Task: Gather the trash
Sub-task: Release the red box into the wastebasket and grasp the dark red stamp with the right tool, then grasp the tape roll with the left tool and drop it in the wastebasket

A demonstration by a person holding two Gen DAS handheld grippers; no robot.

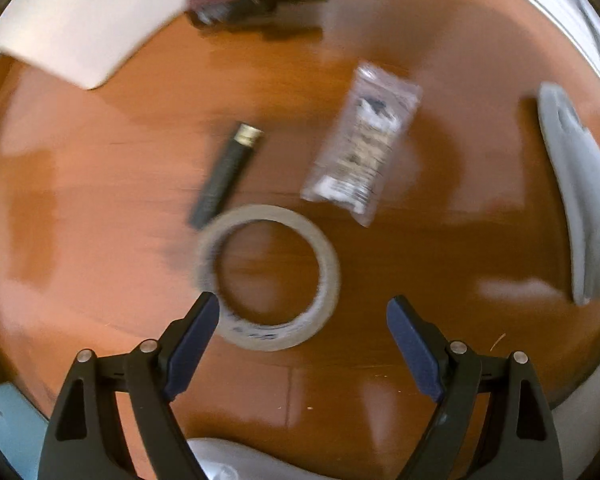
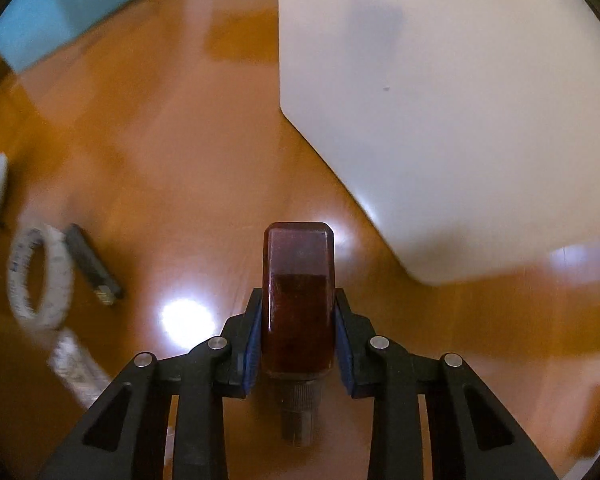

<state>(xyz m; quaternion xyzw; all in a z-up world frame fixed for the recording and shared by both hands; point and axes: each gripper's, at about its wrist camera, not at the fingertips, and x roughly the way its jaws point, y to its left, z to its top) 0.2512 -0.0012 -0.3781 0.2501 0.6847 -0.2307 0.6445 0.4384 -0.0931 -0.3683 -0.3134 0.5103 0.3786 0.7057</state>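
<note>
On the wooden floor lie a roll of pale tape [image 1: 268, 276], a black tube with a gold end [image 1: 226, 174] and a clear plastic packet [image 1: 362, 146]. My left gripper [image 1: 302, 312] is open and empty just above the tape roll's near side. My right gripper [image 2: 298, 320] is shut on a dark red bottle [image 2: 299, 300], its cap toward the camera, held above the floor beside a white bin [image 2: 452, 112]. The tape roll [image 2: 40, 276], black tube [image 2: 92, 264] and packet [image 2: 80, 368] also show at the right wrist view's left.
A white box [image 1: 80, 24] stands at the far left, with the other gripper and its red bottle [image 1: 244, 0] beyond it. A grey slipper [image 1: 580, 200] lies at the right. A blue box [image 2: 68, 12] stands at the far left of the right wrist view.
</note>
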